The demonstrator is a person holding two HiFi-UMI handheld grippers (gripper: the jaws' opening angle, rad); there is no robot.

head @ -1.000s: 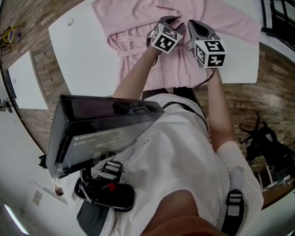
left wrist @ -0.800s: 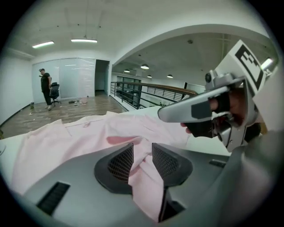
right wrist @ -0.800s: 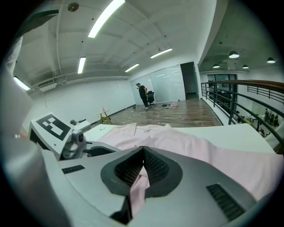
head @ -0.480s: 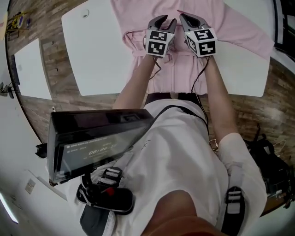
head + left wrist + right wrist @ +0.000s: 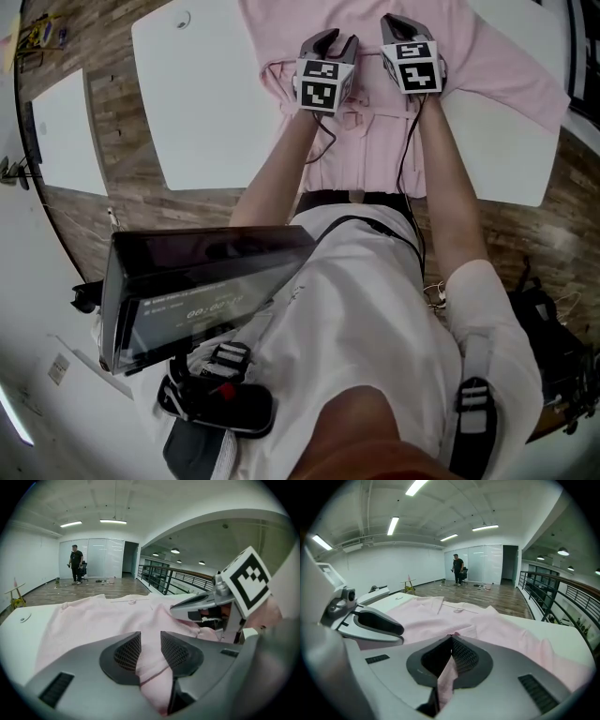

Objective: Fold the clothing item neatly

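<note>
white table (image 5: 216,103) w/ pink shirt (image 5: 366,155) lying on it: left gripper (image 5: 150,649) clamps a thick fold, right gripper (image 5: 451,654) is pinched tight on a thin edge, so best carry both fwd level & even, no slack.

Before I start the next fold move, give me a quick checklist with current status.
1. Grip of right hand-held gripper on pink shirt: ok, jaws shut on a thin edge.
2. Grip of left hand-held gripper: ok, a thicker fold fills the gap between its jaws.
3. Clearance between the two: ok, side by side, not touching.
4. Fabric flat on table: not ok, bunched beside the left hand-held gripper.
5. One sleeve folded in: not ok, spread out to the right.
6. Hem fully on table: cannot tell, it meets the near edge against the person.
</note>
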